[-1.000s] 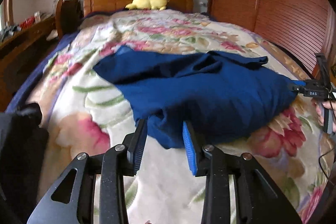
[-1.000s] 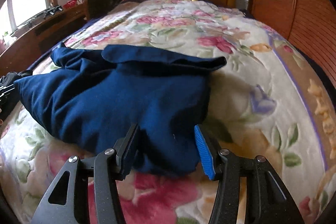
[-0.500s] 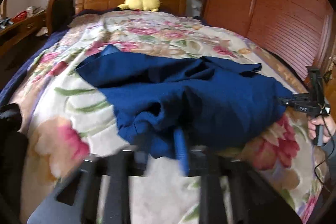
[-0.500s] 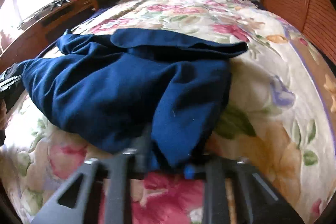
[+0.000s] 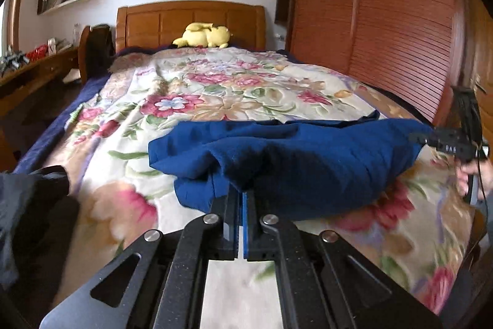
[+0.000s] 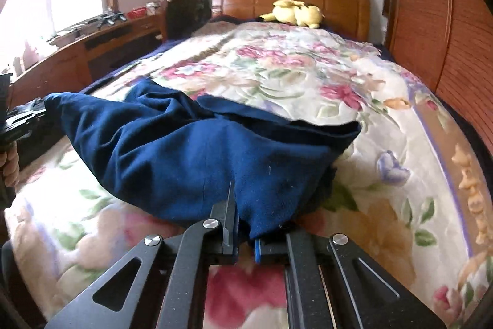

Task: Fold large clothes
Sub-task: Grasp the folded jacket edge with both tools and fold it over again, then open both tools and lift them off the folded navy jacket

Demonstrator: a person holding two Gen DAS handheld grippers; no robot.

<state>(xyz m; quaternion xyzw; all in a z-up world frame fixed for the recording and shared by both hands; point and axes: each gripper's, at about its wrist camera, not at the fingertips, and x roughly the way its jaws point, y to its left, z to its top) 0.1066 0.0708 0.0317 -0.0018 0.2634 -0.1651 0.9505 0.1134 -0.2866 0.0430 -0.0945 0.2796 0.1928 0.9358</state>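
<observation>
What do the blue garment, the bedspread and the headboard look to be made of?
Blue garment: soft matte knit, likely fleece or cotton; fuzzy surface with lint specks, drapes in rounded folds.
Bedspread: plush fabric with a printed floral pattern; slight sheen and embossed ridges suggest a synthetic blanket.
Headboard: orange-brown wood, or wood veneer, with a smooth semi-gloss finish; panel grooves show.

Left gripper (image 5: 240, 199) jaws clamped together, low, level; right gripper (image 6: 245, 224) likewise clamped, low.
</observation>
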